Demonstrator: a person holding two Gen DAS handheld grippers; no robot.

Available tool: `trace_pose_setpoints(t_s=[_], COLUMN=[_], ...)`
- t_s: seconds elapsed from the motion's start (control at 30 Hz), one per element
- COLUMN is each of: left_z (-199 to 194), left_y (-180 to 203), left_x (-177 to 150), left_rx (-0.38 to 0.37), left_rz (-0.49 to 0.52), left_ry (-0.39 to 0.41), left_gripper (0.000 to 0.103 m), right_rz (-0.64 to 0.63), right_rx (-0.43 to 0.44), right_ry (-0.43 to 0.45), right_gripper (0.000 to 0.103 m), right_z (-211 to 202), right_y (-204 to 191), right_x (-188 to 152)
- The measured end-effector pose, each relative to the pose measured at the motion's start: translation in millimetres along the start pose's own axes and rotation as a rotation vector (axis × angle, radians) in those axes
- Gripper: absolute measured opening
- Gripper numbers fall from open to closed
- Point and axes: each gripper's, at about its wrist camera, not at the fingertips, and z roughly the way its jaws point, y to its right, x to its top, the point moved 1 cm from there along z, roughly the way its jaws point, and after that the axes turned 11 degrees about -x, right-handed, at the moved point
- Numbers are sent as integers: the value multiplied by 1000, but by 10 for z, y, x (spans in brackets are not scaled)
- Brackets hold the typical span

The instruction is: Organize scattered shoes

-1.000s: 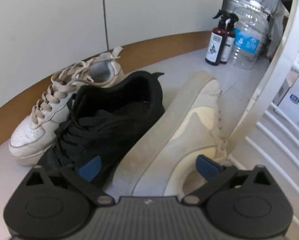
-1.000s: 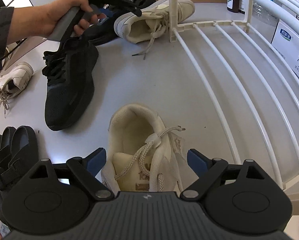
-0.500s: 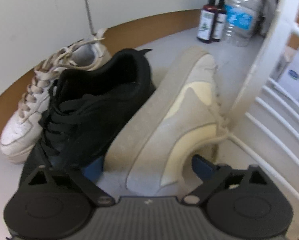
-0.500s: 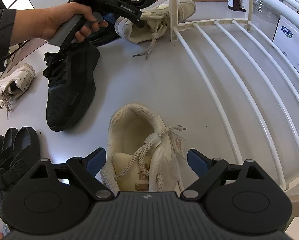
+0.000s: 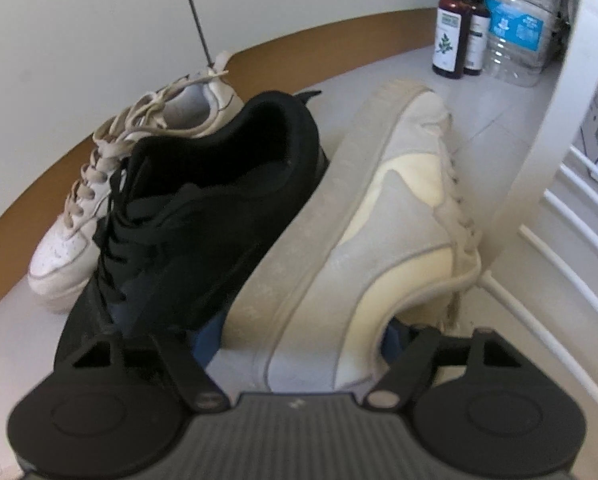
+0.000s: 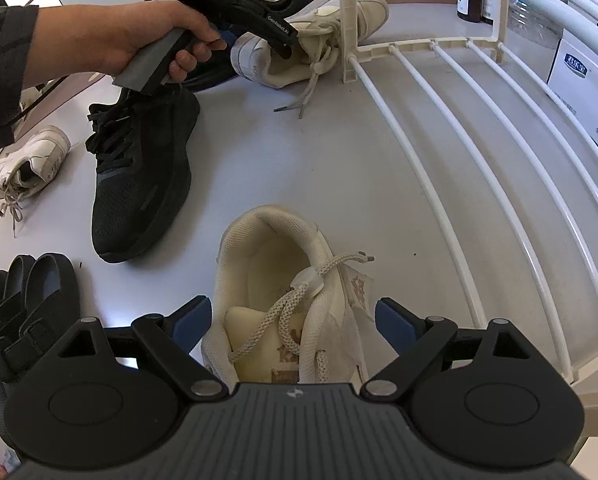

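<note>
Looking along the left gripper (image 5: 295,336), a cream sneaker (image 5: 383,216) lies tipped on its side on the pale floor (image 5: 471,104), sole turned toward a black sneaker (image 5: 203,208) that touches it. The fingers (image 5: 205,338) have just been closing, with the cream sneaker's toe end between them; whether the blue pads press on it yet I cannot tell. Beyond the black sneaker stands a white sneaker (image 5: 99,200) against the brown skirting. A white rack post (image 5: 555,92) rises just beside the cream sneaker's laces, and spray bottles (image 5: 453,36) and a clear water jug (image 5: 523,28) stand at the far edge of the floor.

From the right gripper (image 6: 295,320), the fingers (image 6: 395,326) stand wide apart on either side of a second cream sneaker (image 6: 283,280), upright on the floor, pads clear of it. A black running shoe (image 6: 139,176) lies to its left, black sandals (image 6: 23,304) at the left edge, another white sneaker (image 6: 27,160) beyond. A hand (image 6: 139,36) holds the left gripper down at the tipped sneaker by the white wire rack (image 6: 479,152).
</note>
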Motion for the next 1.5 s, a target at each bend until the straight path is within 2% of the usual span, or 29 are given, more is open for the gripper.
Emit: trace_pose_setpoints(t_s=[0.4, 0.73, 0.93, 1.17, 1.27, 1.5], left_z=[-251, -504, -717, -941, -1013, -1007], left_y=[-48, 27, 66, 233, 203, 263], left_x=[-340, -728, -1055, -1302, -1358, -1468], left_rx=[-19, -7, -8, 31, -5, -9], left_rz=[-20, -85, -173, -43, -126, -174], left_ry=[-22, -44, -63, -49, -60, -75], left_gripper=[76, 76, 76, 76, 76, 76], right_rz=[-31, -43, -37, -35, -30, -18], right_rx=[4, 17, 18, 9, 10, 1], right_ry=[49, 80, 100, 128, 145, 152], right_gripper=[93, 93, 92, 93, 93, 93], right_z=[-147, -296, -409, -567, -621, -620], right_y=[-107, -183, -163, -162, -179, -206], right_x=[-12, -45, -71, -140, -173, -249])
